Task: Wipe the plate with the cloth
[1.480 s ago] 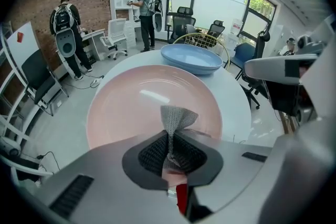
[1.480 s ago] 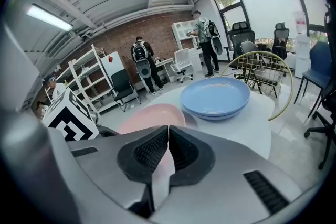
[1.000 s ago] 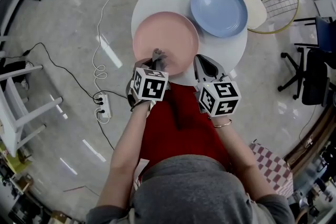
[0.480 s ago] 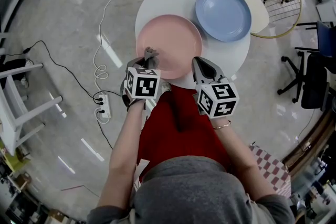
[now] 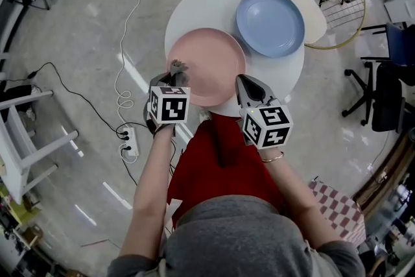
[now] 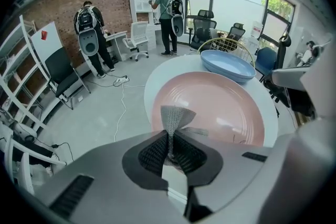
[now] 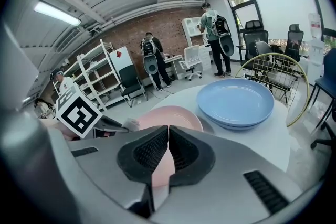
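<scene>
A pink plate [image 5: 211,61] [image 6: 220,105] lies on the near part of a round white table [image 5: 201,6]. My left gripper [image 5: 176,76] [image 6: 169,140] is shut on a small grey cloth [image 5: 177,66] [image 6: 175,115]. The cloth's free end stands over the plate's near left rim. My right gripper [image 5: 244,82] [image 7: 168,145] sits at the plate's near right edge, its jaws shut with the pink rim [image 7: 160,170] showing between them. In the right gripper view the left gripper's marker cube [image 7: 79,113] shows beside the plate.
A blue plate [image 5: 270,23] [image 7: 236,102] rests at the table's far right, next to a cream seat inside a gold wire frame [image 5: 337,36]. A power strip [image 5: 130,137] and cables lie on the floor to the left. Two people with backpacks [image 6: 88,34] stand far off.
My left gripper has carried the cloth leftward across the pink plate, from its near middle to the near left rim. The right gripper has stayed at the plate's edge.
</scene>
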`<state>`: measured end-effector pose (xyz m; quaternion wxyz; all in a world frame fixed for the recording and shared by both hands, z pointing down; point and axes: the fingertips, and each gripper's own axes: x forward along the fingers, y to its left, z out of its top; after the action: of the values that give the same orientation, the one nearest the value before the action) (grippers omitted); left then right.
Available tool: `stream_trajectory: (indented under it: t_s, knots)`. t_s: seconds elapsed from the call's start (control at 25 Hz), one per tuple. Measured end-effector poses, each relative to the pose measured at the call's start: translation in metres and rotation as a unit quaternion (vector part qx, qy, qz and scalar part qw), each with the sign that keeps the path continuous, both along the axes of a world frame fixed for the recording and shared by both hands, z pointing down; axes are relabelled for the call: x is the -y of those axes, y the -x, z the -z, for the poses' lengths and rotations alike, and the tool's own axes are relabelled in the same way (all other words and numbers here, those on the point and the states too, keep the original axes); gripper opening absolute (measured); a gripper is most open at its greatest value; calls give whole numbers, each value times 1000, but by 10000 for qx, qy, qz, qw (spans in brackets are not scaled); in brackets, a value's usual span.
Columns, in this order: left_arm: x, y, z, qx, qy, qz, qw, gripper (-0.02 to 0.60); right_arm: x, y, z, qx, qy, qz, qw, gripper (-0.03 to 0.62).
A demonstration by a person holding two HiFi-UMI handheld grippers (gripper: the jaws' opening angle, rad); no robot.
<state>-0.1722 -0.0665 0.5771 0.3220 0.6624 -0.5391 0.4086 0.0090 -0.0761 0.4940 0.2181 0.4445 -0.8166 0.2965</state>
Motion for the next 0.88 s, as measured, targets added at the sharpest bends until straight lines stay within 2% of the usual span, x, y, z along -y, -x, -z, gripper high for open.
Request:
stream_trajectory:
  t_s: [0.48, 0.72, 0.88]
  knots:
    - [23, 8, 54, -135, -866, 101, 9961, 34, 4, 2, 25, 96, -373, -54, 9992, 29]
    - [28, 16, 87, -344, -1315, 249, 9904, 34, 13, 8, 47, 184, -669, -59, 9976, 29]
    - [30, 19, 112, -423, -1714, 332, 9837, 34, 18, 8, 65, 215, -909, -39, 9956, 29]
